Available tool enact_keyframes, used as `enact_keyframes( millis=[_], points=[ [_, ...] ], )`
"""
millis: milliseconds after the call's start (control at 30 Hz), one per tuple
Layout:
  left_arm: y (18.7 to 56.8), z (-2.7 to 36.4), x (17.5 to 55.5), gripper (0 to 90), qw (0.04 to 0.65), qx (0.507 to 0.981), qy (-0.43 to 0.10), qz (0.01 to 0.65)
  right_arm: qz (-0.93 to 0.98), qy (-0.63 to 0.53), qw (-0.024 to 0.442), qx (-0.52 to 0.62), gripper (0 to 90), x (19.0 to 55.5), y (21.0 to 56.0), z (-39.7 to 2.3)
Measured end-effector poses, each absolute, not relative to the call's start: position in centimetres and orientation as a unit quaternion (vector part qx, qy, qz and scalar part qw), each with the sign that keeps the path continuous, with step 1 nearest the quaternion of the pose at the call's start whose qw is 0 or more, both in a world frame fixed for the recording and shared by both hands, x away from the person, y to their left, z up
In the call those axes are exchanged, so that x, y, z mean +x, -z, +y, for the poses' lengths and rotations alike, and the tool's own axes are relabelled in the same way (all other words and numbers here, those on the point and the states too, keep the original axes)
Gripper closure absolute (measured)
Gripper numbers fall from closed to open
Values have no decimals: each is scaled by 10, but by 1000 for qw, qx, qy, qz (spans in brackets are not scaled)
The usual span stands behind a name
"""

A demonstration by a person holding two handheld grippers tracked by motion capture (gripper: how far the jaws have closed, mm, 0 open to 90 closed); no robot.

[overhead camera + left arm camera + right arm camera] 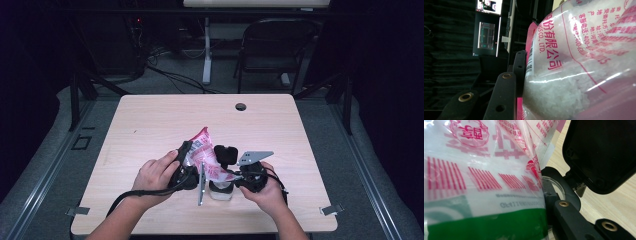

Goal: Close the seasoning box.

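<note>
Clearly we have a plastic bag point(202, 152) of white granules held up between both hands over the near middle of the tabletop point(150, 120), with a small clear jar point(220, 191) standing just below it. Our left claw point(186, 152) is clamped on the bag's side; in the left gripper view a black jaw presses against the film beside the barcode. Our right claw point(226, 161) sits against the other side, but we cannot tell whether it is clenched or loose, since the bag hides the jaws' gap. If we tip too steeply, we judge the granules could rush out and miss the jar's narrow mouth, or the slick film could slip from the jaws. The bag is clear with pink-red printing and a green band, crumpled and glossy, its crystals heaped low.
</note>
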State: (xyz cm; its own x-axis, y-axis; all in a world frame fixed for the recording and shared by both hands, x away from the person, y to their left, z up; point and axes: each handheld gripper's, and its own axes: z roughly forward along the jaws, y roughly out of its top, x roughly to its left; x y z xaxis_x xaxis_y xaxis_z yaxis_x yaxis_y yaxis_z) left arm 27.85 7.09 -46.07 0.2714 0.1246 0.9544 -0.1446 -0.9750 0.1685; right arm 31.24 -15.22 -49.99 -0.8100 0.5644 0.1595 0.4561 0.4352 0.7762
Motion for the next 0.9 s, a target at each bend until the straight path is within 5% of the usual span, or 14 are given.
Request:
enact_keyframes(
  millis=[900],
  points=[
    [459,68,276,700,108,784,-611,-15,842,-443,70,299,896,312,500,-153]
  ],
)
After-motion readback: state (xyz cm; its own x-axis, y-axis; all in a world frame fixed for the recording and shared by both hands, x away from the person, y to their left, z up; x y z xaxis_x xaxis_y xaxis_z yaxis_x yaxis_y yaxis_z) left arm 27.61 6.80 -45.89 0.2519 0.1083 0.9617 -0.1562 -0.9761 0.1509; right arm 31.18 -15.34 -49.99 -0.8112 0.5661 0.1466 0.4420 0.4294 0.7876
